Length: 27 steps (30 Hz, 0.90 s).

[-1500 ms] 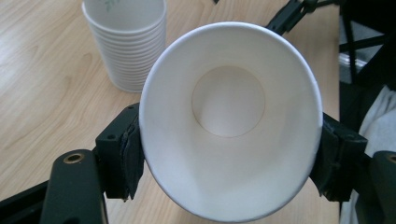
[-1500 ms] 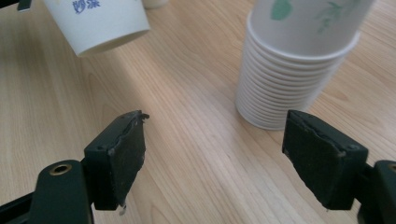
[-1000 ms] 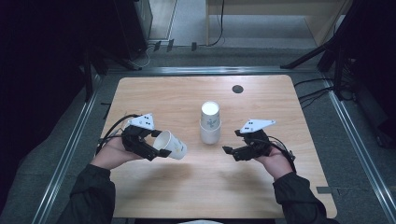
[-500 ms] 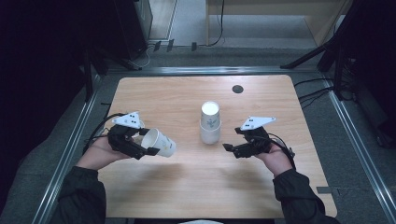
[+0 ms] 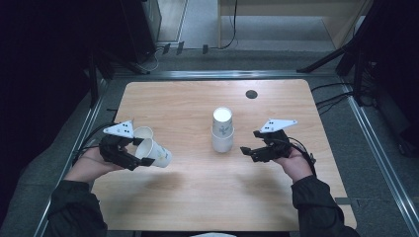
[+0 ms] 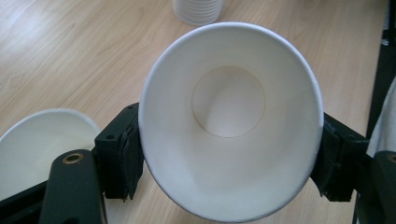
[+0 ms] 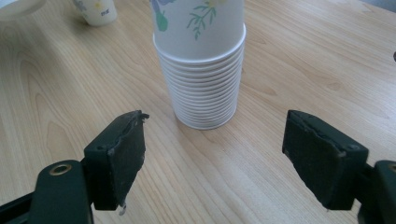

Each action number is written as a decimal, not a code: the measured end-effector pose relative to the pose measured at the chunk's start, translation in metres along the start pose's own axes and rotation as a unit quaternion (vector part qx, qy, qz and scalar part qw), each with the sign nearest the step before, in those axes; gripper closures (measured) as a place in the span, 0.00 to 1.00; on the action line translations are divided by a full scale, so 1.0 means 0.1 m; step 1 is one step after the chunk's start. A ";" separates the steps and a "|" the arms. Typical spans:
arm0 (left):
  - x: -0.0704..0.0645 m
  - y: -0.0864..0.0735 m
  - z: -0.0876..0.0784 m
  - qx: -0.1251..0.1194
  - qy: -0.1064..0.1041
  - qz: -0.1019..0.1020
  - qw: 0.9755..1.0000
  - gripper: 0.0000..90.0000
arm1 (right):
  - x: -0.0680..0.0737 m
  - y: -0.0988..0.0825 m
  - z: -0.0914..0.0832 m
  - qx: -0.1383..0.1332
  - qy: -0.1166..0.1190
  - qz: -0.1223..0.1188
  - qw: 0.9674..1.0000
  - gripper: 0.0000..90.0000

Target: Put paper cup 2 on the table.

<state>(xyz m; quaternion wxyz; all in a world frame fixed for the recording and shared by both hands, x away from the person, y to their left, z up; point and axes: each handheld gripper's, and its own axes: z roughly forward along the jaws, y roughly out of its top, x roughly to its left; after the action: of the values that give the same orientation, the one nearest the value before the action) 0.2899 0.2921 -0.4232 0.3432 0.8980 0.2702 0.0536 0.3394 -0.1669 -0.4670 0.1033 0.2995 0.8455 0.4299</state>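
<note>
A white paper cup (image 6: 229, 121) with a flower print is held on its side, and my left gripper (image 6: 229, 163) is shut on it near the rim, mouth toward the camera. In the high view that left gripper (image 5: 142, 151) holds the cup (image 5: 157, 154) over the table's left part. Beside it a second cup (image 5: 143, 132) stands upright on the table. A stack of upturned cups (image 5: 222, 131) stands at mid-table. My right gripper (image 5: 250, 142) hovers open just right of the stack. The right gripper (image 7: 224, 158) has its jaws wide apart before the stack (image 7: 201, 70).
The wooden table (image 5: 197, 197) has a small black round hole (image 5: 251, 94) at the back right. Metal rails run along both sides. The table's left edge lies close under my left hand. Bare wood stretches in front of the stack.
My left gripper has carried the cup to the left, away from the stack, and now sits beside the upright cup. The right gripper has stayed where it was.
</note>
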 end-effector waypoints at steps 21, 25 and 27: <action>0.19 -0.29 -0.10 0.081 0.067 -0.029 0.994 0.27 | -0.01 -0.02 0.04 0.017 -0.001 -0.012 1.000 0.24; 0.22 -0.33 -0.05 0.103 0.078 -0.033 0.991 0.27 | -0.01 -0.02 0.04 0.017 -0.002 -0.012 1.000 0.24; 0.23 -0.34 -0.01 0.117 0.086 -0.035 0.989 0.26 | -0.01 -0.02 0.04 0.017 -0.001 -0.012 1.000 0.24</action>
<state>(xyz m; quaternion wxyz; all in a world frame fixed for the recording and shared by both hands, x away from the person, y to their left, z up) 0.2936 0.3255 -0.4460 0.2129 0.9142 0.3340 0.0863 0.3412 -0.1656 -0.4711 0.1044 0.2912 0.8561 0.4139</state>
